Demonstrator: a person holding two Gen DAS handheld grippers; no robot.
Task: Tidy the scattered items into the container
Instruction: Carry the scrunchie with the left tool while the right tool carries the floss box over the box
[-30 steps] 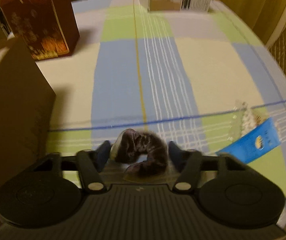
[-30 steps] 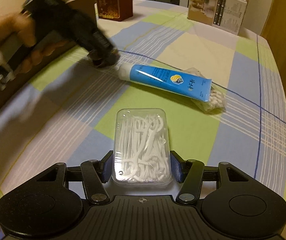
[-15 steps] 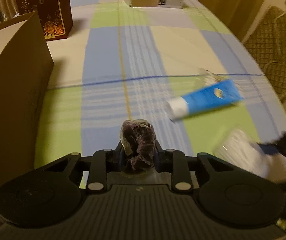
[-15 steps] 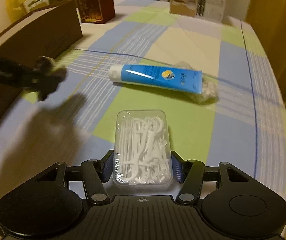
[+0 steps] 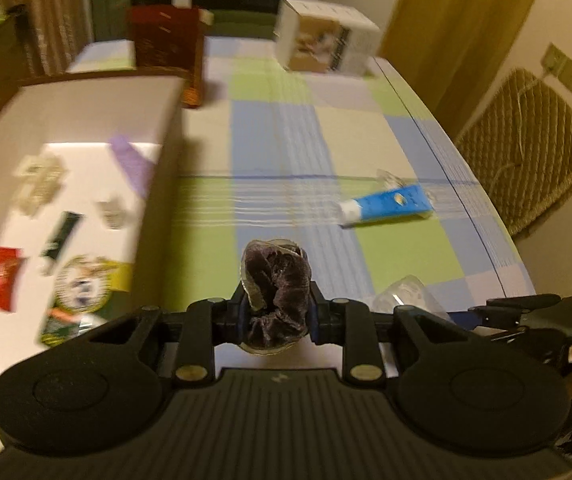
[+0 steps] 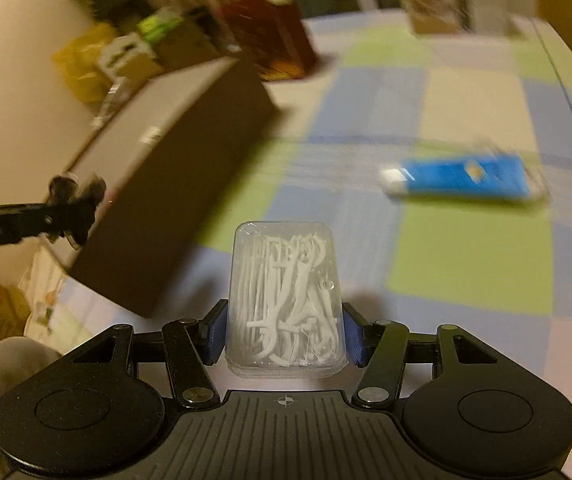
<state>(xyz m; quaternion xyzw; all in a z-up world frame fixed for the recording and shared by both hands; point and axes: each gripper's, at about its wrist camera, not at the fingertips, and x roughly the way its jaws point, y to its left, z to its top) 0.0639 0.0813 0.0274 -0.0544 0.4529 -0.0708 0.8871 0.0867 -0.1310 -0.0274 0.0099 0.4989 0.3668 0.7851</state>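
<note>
My left gripper [image 5: 276,312] is shut on a dark purple velvet scrunchie [image 5: 278,288] and holds it above the table, just right of the open brown box [image 5: 98,120]. The box has a white inside with several small packets. My right gripper [image 6: 284,336] is shut on a clear case of white floss picks [image 6: 284,296], lifted off the table. The box [image 6: 174,184] stands to its left. The left gripper with the scrunchie [image 6: 74,200] shows at the left of the right wrist view. A blue tube [image 5: 390,204] [image 6: 462,178] lies on the checked tablecloth.
A dark red carton [image 5: 164,44] and a white carton [image 5: 326,42] stand at the table's far end. A clear bag [image 5: 390,178] lies behind the tube. A wicker chair [image 5: 526,140] is to the right of the table. Bags and boxes [image 6: 118,52] sit beyond the left edge.
Both grippers have risen and swung left toward the box. The left one now looks into the open box with the scrunchie in it. The floss case has left the table.
</note>
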